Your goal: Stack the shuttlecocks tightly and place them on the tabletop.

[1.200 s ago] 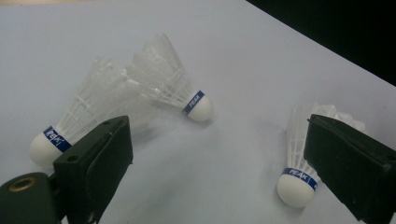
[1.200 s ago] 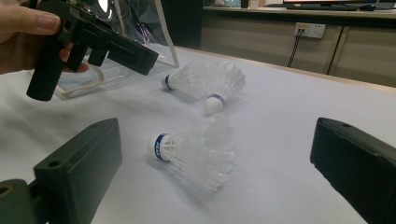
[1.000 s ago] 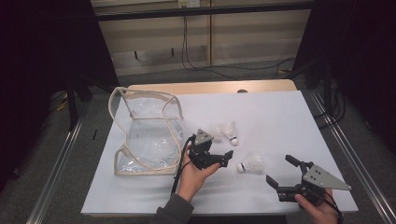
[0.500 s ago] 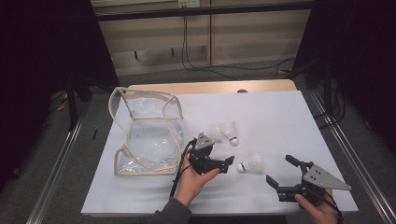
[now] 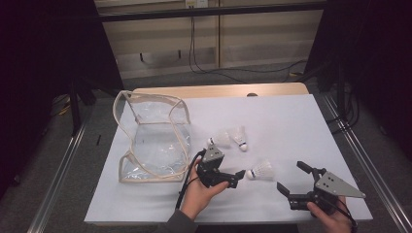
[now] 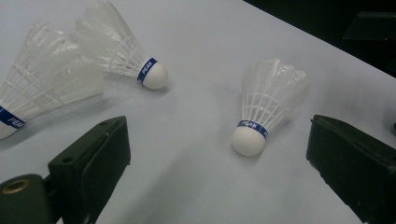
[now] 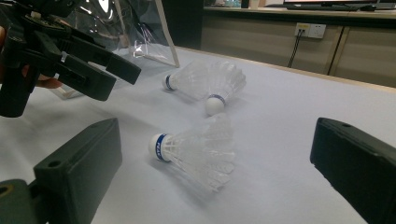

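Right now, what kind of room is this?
Probably a lab or workshop set up for recording, not a home. A white-topped work table sits between metal floor rails, dark curtains hang at both sides, and a wall socket with trailing black cables is behind.

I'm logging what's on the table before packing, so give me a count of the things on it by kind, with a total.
White feather shuttlecocks with blue bands: 3 (one near the left gripper's jaws, two side by side farther back)
Clear plastic zip bag with beige trim: 1
Total: 4
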`<control>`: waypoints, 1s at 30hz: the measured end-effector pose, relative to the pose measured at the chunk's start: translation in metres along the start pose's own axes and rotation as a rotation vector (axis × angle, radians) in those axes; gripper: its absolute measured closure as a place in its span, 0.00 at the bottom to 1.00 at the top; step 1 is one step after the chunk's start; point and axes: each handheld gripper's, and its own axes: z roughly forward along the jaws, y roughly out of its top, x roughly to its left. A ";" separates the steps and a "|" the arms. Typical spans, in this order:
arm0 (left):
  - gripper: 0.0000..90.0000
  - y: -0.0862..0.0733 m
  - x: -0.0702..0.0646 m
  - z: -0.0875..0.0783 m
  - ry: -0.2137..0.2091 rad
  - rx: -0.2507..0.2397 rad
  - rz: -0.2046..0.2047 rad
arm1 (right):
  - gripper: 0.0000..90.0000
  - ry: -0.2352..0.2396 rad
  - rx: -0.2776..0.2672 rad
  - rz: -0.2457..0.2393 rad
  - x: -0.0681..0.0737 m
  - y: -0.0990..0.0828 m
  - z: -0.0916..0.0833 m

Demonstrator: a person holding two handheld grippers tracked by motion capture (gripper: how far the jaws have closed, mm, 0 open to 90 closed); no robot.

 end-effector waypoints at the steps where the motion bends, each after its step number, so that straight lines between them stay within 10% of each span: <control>1: 0.07 0.000 0.000 0.000 0.000 -0.001 -0.001 | 0.02 -0.003 0.001 -0.004 0.000 0.000 0.000; 30: 0.04 -0.010 -0.005 -0.016 -0.126 -0.002 0.014 | 0.02 -0.005 0.003 -0.006 0.000 0.000 0.000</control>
